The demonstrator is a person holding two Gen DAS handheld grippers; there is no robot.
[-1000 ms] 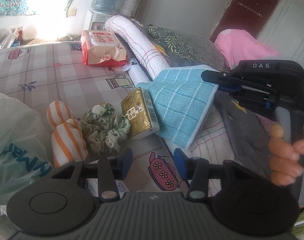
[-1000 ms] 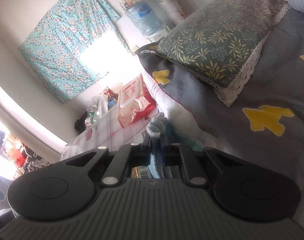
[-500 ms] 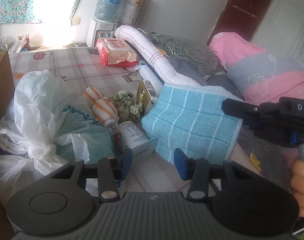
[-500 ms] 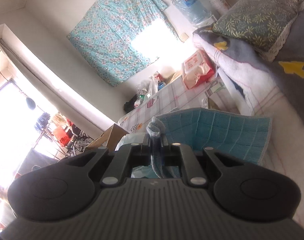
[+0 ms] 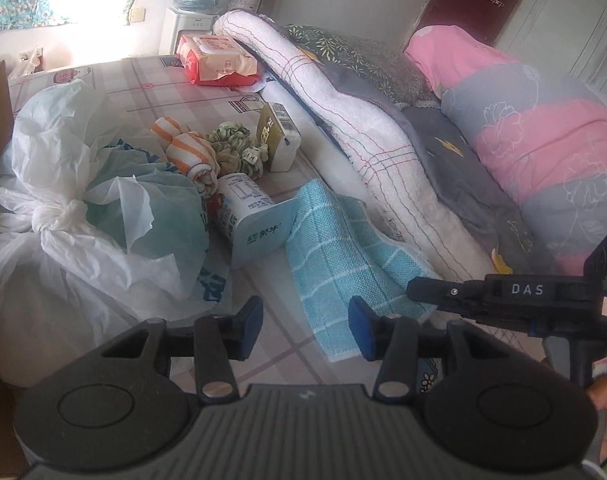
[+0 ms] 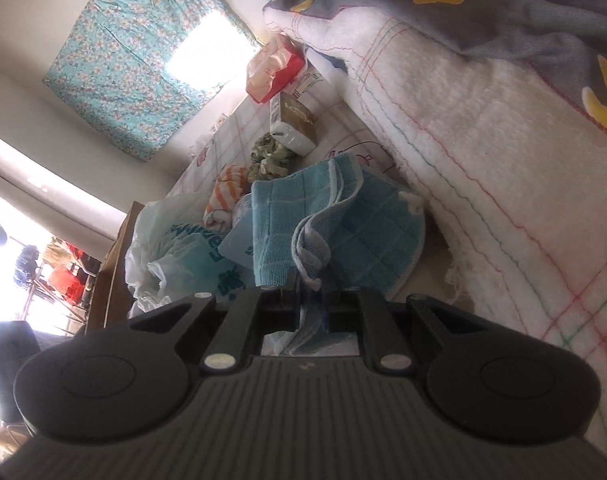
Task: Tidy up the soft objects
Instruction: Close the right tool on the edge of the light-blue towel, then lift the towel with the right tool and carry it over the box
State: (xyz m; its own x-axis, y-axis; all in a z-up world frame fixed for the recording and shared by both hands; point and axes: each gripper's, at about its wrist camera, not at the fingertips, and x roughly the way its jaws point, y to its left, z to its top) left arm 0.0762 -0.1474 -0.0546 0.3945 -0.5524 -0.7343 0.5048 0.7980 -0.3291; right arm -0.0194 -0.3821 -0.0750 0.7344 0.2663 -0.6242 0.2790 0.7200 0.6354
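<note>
The blue checked cloth (image 5: 343,256) lies on the patterned tabletop (image 5: 151,92) just beside the white quilt (image 5: 387,160), its near edge pinched in my right gripper (image 6: 309,300) — those jaws are beginning to part, the cloth between them. My left gripper (image 5: 303,326) hovers spread and empty. At ten o'clock of the cloth lies a milk carton (image 5: 251,216); striped socks (image 5: 191,152) and a green scrunchie (image 5: 235,148) beyond — plastic bags (image 5: 83,200) at nine.
</note>
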